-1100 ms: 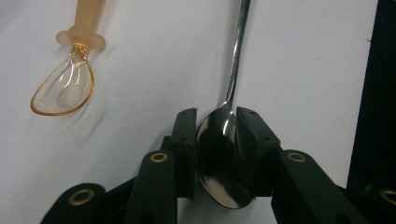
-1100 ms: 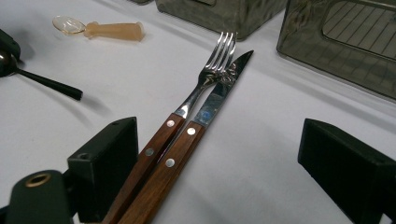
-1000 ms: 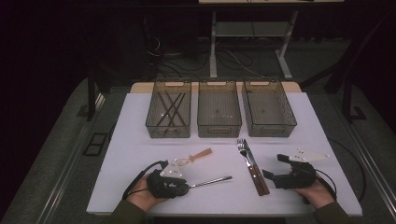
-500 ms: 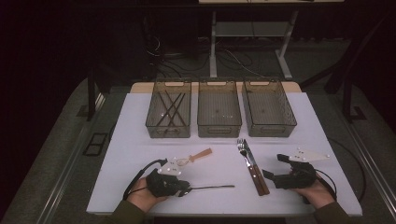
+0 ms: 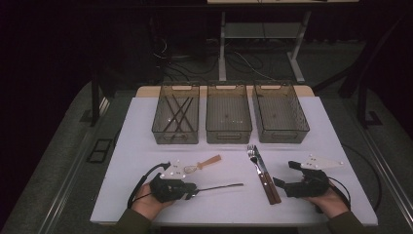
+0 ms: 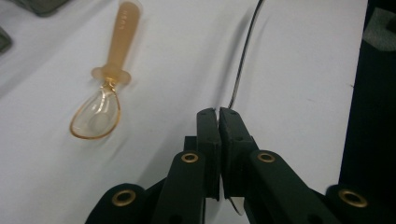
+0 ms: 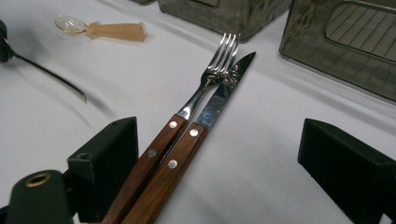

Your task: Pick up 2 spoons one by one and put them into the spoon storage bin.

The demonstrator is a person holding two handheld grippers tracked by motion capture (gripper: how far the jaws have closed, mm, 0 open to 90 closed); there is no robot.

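A white table point(image 5: 146, 146) carries three smoky plastic bins point(image 5: 229, 114) in a row at its far side and — nearer the front — an amber-handled spoon point(image 5: 202, 164), a thin dark utensil point(image 5: 221, 186), and a wood-handled fork point(image 5: 258, 168) and knife point(image 5: 267, 178) side by side.

A thin dark metal utensil point(image 5: 220, 185) lies level above the white bench point(image 5: 146, 146), one end clamped in the tongs point(image 5: 191, 189).

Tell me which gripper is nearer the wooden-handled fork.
Right. The right gripper sits open just beside the fork; the left gripper, shut on a thin dark utensil, lies farther off across the table.
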